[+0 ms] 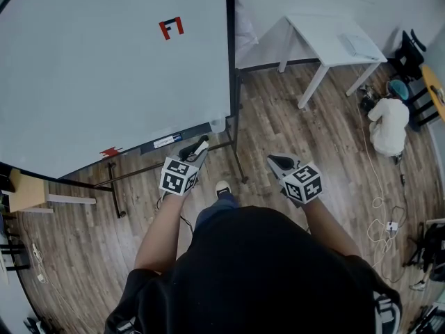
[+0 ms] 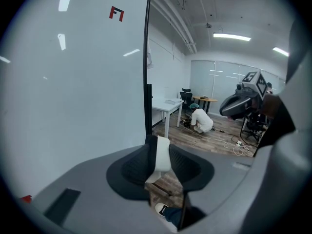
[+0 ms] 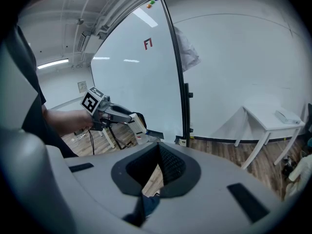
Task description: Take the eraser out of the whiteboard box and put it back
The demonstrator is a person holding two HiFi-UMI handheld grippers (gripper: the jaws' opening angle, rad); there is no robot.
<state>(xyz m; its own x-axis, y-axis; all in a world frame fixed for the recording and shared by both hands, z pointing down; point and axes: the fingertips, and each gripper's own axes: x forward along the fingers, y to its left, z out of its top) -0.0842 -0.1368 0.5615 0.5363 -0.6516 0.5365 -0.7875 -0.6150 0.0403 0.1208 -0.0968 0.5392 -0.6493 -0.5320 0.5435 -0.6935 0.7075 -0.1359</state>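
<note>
My left gripper [image 1: 197, 152] is shut on the eraser [image 1: 200, 147], a white block with a black side. It stands upright between the jaws in the left gripper view [image 2: 161, 156] and is also visible in the right gripper view [image 3: 138, 125]. The eraser hangs just in front of the whiteboard [image 1: 104, 68], below its bottom ledge [image 1: 170, 140] and left of a small pale box [image 1: 217, 124] at the board's lower right corner. My right gripper [image 1: 278, 162] is shut on nothing, out over the floor to the right of the board's edge.
The whiteboard's stand legs [image 1: 238, 160] run across the wood floor under my grippers. A white table [image 1: 334, 40] stands at the back right. A person in white [image 1: 388, 125] crouches beside cables [image 1: 381, 204]. A wooden stool [image 1: 28, 190] sits at the left.
</note>
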